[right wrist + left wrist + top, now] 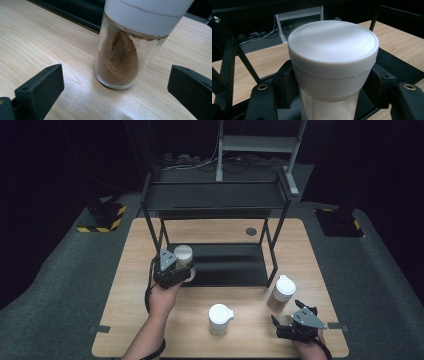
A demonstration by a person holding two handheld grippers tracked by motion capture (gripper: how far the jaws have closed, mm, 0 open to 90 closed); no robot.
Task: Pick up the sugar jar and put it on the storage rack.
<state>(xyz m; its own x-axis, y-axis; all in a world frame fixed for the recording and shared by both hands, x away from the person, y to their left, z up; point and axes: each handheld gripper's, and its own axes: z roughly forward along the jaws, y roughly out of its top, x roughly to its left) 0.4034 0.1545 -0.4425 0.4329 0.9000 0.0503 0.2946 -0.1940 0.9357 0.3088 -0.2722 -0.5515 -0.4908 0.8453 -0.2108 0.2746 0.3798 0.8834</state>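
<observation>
My left gripper is shut on a white-capped jar at the front left of the black rack's lower shelf. Close up, that jar holds white powder, and both black pads press its sides under the cap. My right gripper stands open at the table's front right, just short of a glass jar of brown powder. In the right gripper view this brown jar stands upright on the wood between and beyond the spread jaws, touching neither.
A third white-lidded jar stands at the front middle of the wooden table. The two-tier black rack takes up the table's middle and back. A round grommet sits behind it. Dark floor surrounds the table.
</observation>
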